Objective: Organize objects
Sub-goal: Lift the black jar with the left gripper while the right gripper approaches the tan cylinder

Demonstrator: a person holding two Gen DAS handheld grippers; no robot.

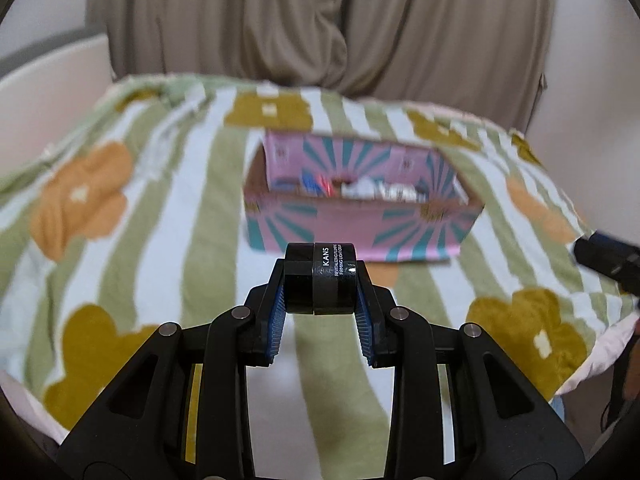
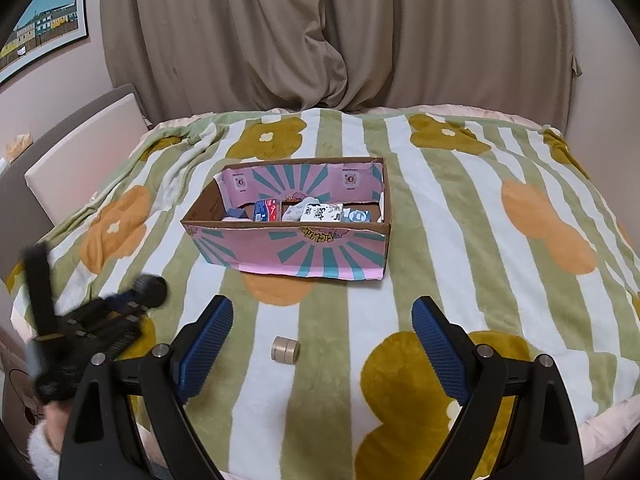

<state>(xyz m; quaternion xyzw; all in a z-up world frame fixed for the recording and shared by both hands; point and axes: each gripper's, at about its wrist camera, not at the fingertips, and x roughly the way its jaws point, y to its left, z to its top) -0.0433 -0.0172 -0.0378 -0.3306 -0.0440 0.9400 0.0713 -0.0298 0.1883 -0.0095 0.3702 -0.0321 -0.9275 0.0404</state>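
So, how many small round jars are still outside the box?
2. A black jar is held in the left gripper above the blanket. A beige jar lies on the blanket before the open right gripper.

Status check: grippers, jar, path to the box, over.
Left gripper shut on black jar. Right gripper open above beige jar. Path to box clear.

A: The blanket [image 2: 460, 208] is showing green and white stripes with orange and mustard flowers.

B: The box [image 2: 288, 252] is showing pink with teal rays. The jar [image 1: 322, 278] is looking black with white lettering, and the small roll [image 2: 285, 349] beige.
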